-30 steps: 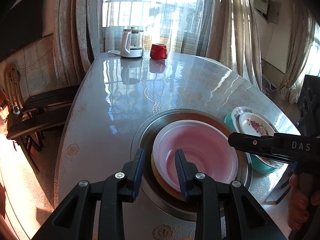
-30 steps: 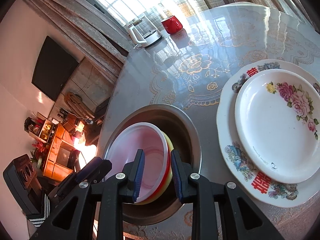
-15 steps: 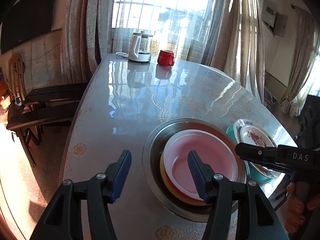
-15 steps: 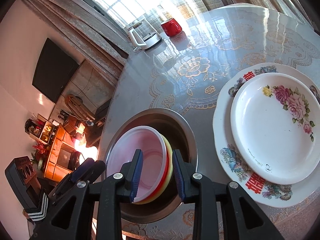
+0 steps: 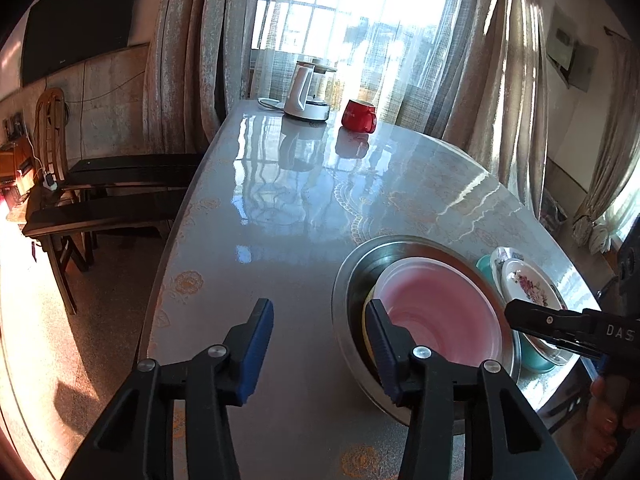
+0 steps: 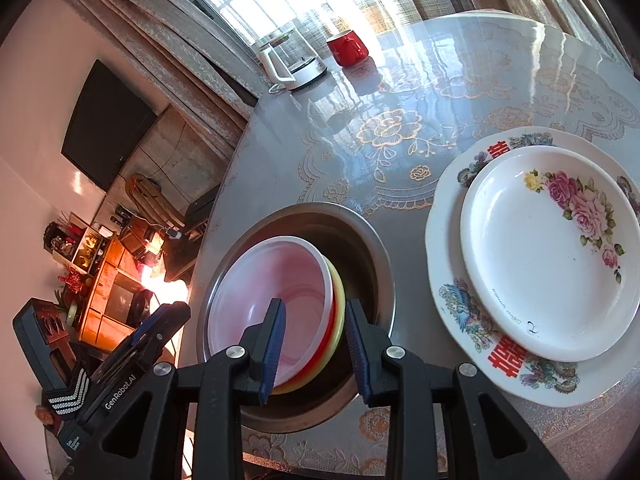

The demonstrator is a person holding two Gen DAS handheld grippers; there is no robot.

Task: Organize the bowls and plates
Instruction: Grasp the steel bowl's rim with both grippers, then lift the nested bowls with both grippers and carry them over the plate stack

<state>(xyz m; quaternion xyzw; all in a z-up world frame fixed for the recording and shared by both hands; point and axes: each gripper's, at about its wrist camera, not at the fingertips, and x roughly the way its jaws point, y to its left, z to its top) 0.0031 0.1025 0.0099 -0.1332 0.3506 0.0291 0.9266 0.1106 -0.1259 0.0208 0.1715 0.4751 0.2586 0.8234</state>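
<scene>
Glossy grey table (image 5: 280, 240) with gold floral print, curtains (image 5: 192, 52) and bright window behind; kettle (image 5: 306, 92) and red mug (image 5: 359, 116) at far end, chairs (image 5: 104, 200) left of the table. Steel basin (image 6: 360, 248) holds nested bowls: pink bowl (image 6: 280, 280) on top, red and yellow rims under it. Beside the basin, small rose plate (image 6: 548, 252) sits on a bigger patterned plate (image 6: 452, 300). Left gripper (image 5: 320, 332) jaws wide, holding nothing; its right jaw overlaps the basin's near rim, left jaw over bare table. Right gripper (image 6: 314, 344) jaws partly open, straddling the bowl stack's near rim, pads not clearly touching. In the left view a teal bowl (image 5: 536, 356) shows under the plates.
</scene>
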